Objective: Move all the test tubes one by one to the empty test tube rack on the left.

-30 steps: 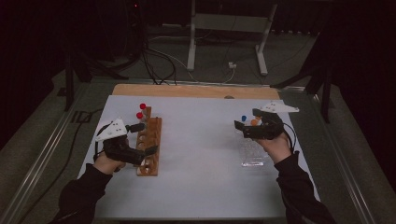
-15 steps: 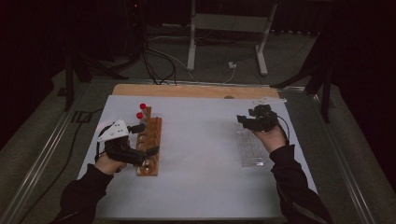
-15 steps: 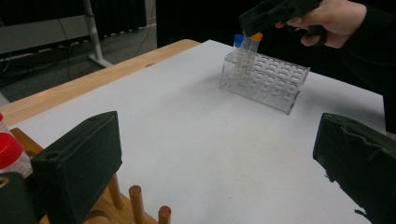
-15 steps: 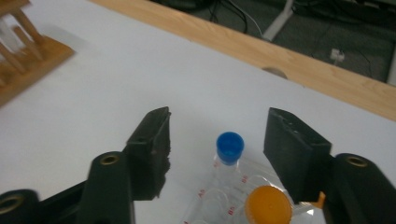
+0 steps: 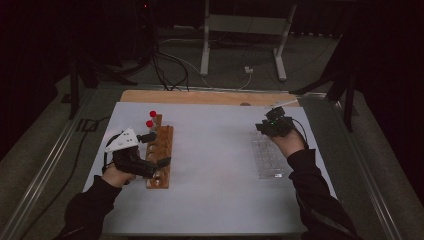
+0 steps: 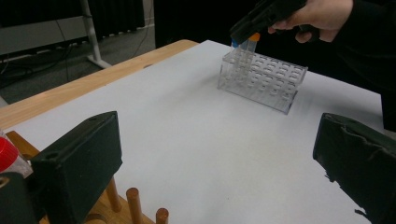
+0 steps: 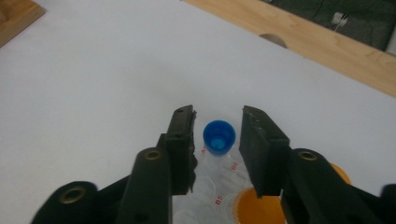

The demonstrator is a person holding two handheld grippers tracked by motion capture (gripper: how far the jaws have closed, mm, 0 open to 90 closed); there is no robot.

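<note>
a: right hand pose?
b: high view, right of centre. forearm comes up from the lower right, hand wrapped round the right claw (image 5: 264, 126), tipped down over the far end of the clear rack (image 5: 270, 161). in the left claw's view it sits top right, nose down on the rack's (image 6: 261, 79) far corner.

a: claw state?
b: jaws have just been closing. in its own view the blue-capped tube (image 7: 218, 137) stands between them with a thin gap each side, pads not on it yet. tube is in the rack's far corner slot, orange-capped tube (image 7: 254, 210) just beside it toward the frame's bottom.

a: left?
b: left claw (image 5: 154, 150) at centre left in the high view, hand low, lying level across the wooden rack (image 5: 161, 155). jaws spread wide in its own view, only white surface (image 6: 196, 154) between them.

a: hard to read?
b: right jaws are masked by the hand from above. orange cap cut by the lower edge and the jaw. rack wells too faint to count from above. red cap (image 6: 7, 151) cut at the left edge.

a: counts?
b: two claws, two racks, one blue cap, one orange cap, two red-capped tubes (image 5: 151, 119) at the wooden rack's far end, three wooden pegs (image 6: 134, 205) in the left claw's view.
</note>
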